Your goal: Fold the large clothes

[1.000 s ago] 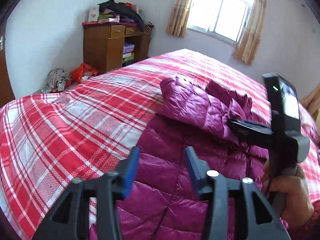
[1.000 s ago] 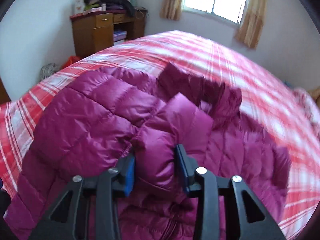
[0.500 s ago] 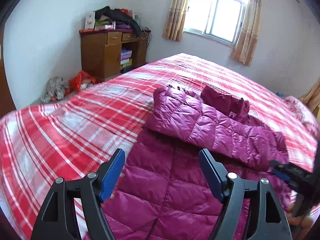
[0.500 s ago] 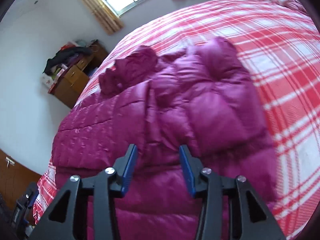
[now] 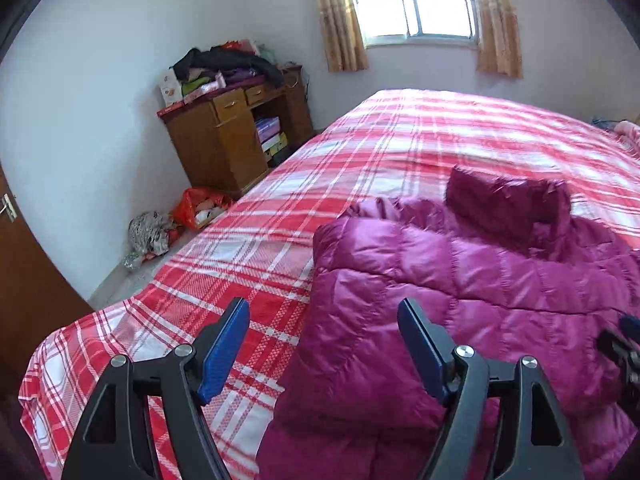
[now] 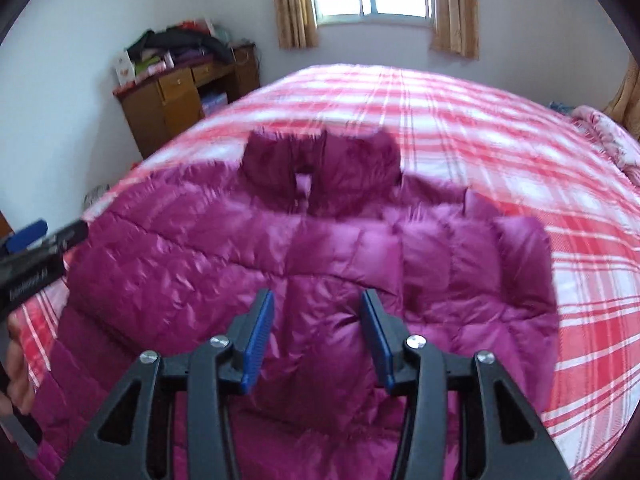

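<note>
A magenta quilted down jacket [image 6: 224, 264] lies front up on the red plaid bed [image 6: 480, 128], collar [image 6: 320, 164] toward the window, with both sleeves folded across its chest. My right gripper [image 6: 318, 336] hovers open over the jacket's middle, nothing between its blue pads. My left gripper [image 5: 322, 344] stands wide open over the jacket's left edge [image 5: 332, 320], where the folded sleeve meets the sheet, and holds nothing. The left gripper [image 6: 36, 264] also shows at the left edge of the right wrist view, with a hand [image 6: 16, 360] under it.
A wooden desk [image 5: 236, 136] piled with clothes stands by the wall left of the bed. Bags [image 5: 200, 204] lie on the floor beside it. A brown door [image 5: 24, 300] is at the far left. A pink quilt [image 6: 612, 136] sits at the bed's right end.
My right gripper let go of the sleeve fold it was pinching, and the sleeve now lies across the chest. My left gripper opened wider and swung left to the jacket's edge.
</note>
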Demonstrator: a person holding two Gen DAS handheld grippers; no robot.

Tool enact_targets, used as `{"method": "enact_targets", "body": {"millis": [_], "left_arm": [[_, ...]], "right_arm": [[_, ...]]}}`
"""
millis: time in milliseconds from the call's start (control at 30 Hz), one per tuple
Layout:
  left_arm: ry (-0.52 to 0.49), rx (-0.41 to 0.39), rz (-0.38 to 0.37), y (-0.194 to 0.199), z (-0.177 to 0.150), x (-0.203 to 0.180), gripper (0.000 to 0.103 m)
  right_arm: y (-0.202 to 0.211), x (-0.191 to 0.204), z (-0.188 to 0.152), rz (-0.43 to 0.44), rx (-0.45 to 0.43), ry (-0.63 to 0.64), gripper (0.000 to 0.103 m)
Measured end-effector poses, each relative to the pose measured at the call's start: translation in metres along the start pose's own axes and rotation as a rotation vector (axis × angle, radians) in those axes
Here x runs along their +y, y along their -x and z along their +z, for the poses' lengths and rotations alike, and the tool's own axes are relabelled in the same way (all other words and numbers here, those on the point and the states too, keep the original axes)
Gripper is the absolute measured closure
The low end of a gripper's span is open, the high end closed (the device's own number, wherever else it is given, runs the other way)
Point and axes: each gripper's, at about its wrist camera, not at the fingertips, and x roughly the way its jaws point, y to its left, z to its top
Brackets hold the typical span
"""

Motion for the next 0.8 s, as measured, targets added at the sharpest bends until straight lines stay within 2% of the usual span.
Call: {"method": "enact_targets", "body": {"millis": [100,200,267,467,567,667,800], "left_arm": [[0.038,0.064,-0.002,-0.025,-0.011,0.006,0.026],[0.071,0.098,-0.013,-0.038,-0.026,0.011,0.026],[0.080,0.101,-0.019,-0.043,-0.034,0.010,0.026],[0.061,0.118,0.015,-0.053,-0.039,0.002,0.017],[0.036,0.123,0.062,-0.055,-0.038,-0.006,0.012],[0.003,0.104,0.105,-0.052,-0.039,-0.014,0.011],[0.030,0.102,0.082,-0.050,-0.040,-0.007,0.011]], "right_arm": [[-0.011,-0.004,-0.014,-0.029,0.031,0.018,0.053],[-0.023,-0.011,-0.019,-0.019,0.046,0.002,0.050],[-0.024,-0.014,-0.020,-0.007,0.049,-0.010,0.050],[-0.022,-0.008,-0.028,-0.040,0.041,0.020,0.049],[-0.024,-0.009,-0.028,-0.044,0.040,0.018,0.049],[-0.023,-0.006,-0.028,-0.060,0.041,0.029,0.047],[-0.017,-0.012,-0.023,-0.035,0.074,0.005,0.046]]}}
